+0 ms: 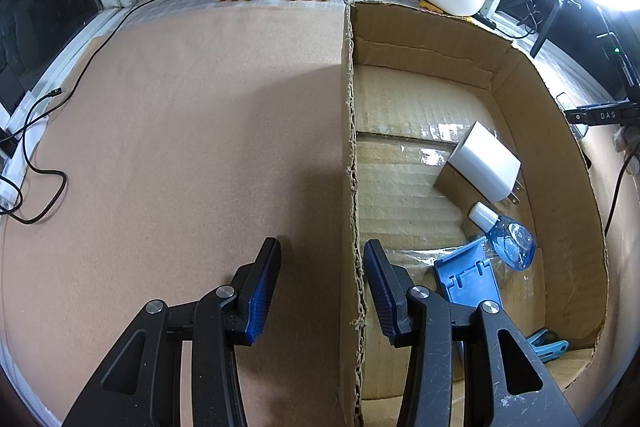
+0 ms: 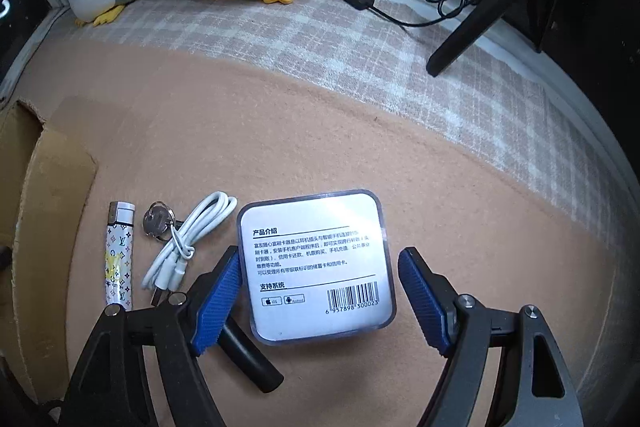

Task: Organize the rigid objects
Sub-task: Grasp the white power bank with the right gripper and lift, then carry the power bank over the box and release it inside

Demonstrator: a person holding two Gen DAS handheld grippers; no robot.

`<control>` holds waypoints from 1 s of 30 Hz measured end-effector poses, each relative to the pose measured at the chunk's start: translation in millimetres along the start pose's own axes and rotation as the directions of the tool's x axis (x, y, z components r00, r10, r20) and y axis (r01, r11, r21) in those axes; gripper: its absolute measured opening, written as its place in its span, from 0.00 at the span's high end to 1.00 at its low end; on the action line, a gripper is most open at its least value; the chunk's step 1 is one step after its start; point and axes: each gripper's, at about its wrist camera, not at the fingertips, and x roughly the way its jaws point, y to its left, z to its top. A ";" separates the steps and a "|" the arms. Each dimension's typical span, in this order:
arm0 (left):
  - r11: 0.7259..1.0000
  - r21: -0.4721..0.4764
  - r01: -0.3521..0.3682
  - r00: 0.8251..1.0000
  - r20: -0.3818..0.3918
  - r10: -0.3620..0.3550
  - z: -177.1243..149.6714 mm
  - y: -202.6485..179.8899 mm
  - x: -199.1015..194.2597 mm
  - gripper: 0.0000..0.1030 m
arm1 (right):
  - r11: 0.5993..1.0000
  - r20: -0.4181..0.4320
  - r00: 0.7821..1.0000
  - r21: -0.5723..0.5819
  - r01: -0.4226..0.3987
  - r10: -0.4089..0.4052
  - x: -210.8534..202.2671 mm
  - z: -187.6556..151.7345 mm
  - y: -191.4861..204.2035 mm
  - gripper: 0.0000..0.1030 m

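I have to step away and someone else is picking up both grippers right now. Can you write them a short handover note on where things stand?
Left gripper: open, holding nothing, straddling the near wall of the cardboard box.
Right gripper: open, fingers either side of the clear square case on the mat, not yet closed on it.
Done: white charger, blue bottle, blue plastic bracket and a blue clip lie in the box.
Left on the mat: the case, white cable, keys, patterned lighter, black cylinder.
Suggested next: close on the case and carry it to the box.

Black linkage arms, silver screws, ribbed blue fingers point(image 1: 262, 291).
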 end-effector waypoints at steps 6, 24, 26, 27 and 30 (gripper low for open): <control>1.000 -0.001 -0.001 1.000 -0.001 0.001 -0.1 0.6 1.6 0.54 | 0.996 -0.018 0.998 0.064 -0.063 0.064 11.6 3.1 -9.3 0.28; 1.000 -0.005 0.005 1.000 0.002 -0.005 1.3 -0.1 2.1 0.54 | 0.987 0.056 0.997 0.149 -0.065 0.057 -19.6 -21.6 -8.6 0.36; 1.000 -0.006 0.006 1.000 0.004 -0.006 0.8 -0.2 1.9 0.54 | 0.984 0.076 0.995 0.159 -0.083 0.072 -28.9 -24.5 -7.7 0.36; 1.000 -0.005 0.007 1.000 0.005 -0.007 0.8 -0.1 1.7 0.54 | 0.983 0.085 0.994 0.161 -0.088 0.075 -32.1 -23.9 -7.2 0.36; 1.000 -0.006 0.008 1.000 0.007 -0.008 0.8 0.2 1.4 0.54 | 0.982 0.113 0.991 0.166 -0.092 0.074 -45.1 -23.5 1.0 0.36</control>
